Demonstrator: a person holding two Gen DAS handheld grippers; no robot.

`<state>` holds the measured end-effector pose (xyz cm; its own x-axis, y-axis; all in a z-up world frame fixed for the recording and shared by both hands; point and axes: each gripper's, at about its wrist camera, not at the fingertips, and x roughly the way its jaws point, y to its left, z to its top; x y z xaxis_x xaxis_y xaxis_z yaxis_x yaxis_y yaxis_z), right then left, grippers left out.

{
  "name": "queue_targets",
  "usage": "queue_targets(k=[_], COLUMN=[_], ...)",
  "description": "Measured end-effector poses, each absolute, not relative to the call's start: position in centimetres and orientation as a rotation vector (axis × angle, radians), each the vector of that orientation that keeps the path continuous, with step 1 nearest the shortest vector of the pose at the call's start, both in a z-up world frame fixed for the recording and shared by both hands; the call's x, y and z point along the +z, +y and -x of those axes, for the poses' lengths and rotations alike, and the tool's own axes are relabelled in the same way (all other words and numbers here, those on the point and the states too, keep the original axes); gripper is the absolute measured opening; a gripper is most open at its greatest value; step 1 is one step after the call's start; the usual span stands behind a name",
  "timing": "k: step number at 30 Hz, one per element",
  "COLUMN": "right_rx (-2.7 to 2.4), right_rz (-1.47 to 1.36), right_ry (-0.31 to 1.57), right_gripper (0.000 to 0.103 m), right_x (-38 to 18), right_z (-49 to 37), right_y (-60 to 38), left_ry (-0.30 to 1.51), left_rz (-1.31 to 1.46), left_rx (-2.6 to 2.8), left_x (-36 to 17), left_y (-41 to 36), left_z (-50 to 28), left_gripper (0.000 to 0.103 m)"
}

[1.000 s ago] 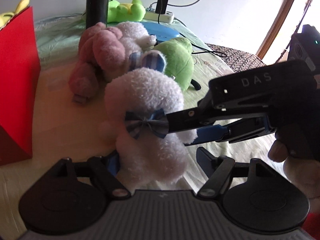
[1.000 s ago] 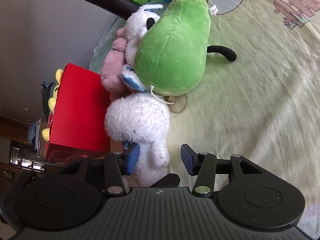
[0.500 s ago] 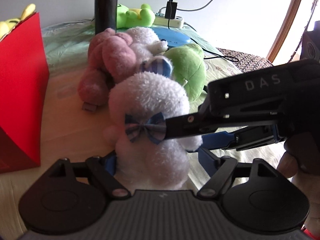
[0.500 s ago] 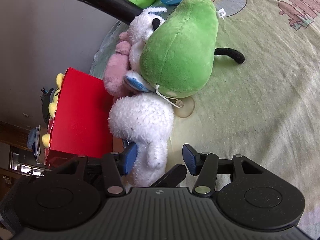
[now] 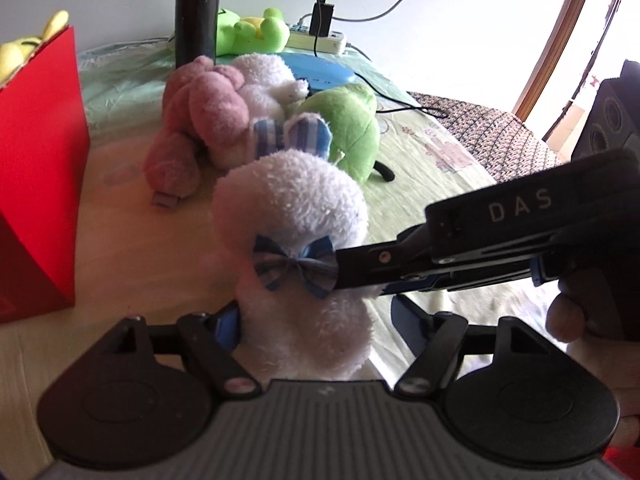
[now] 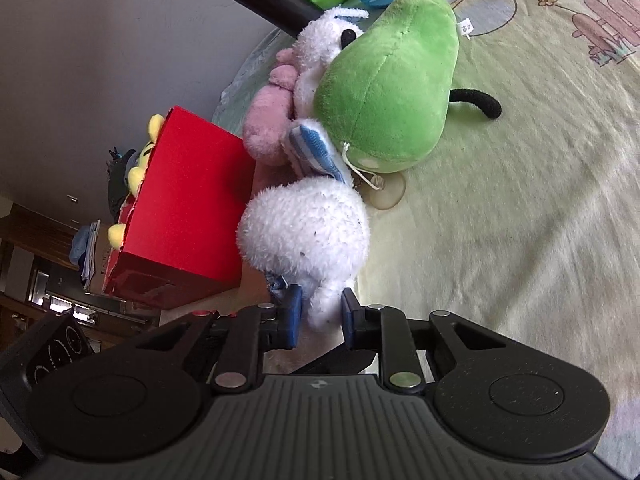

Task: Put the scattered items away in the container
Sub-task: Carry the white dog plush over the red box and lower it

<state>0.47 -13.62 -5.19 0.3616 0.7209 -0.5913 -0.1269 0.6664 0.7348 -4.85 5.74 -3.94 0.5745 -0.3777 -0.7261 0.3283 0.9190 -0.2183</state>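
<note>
Beside the red box, your right tongs pinch the white plush toy; your left tongs stand open around it. Yellow plush already sits inside; the green plush and pink plush remain on the bed.

This looks like a room in a home. Soft toys lie on a bed sheet with cartoon pictures. A power strip sits by the white wall.
</note>
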Motion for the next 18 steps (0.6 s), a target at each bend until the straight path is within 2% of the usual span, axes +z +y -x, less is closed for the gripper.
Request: queue_targets(k=[10, 18], right_rx=[0.645, 0.631], right_rz=[-0.644, -0.664], right_ry=[0.872, 0.674], right_gripper=[0.022, 0.023], right_x=[-0.8, 4.4], right_z=[1.6, 3.7], right_y=[-11.1, -6.2], left_ry=[0.736, 0.589], left_rz=[0.077, 0.061], left_rx=[-0.464, -0.523], left_x=[0.9, 5.9], left_y=[9.0, 15.7], left_z=[6.7, 8.3], left_gripper=[0.074, 0.074])
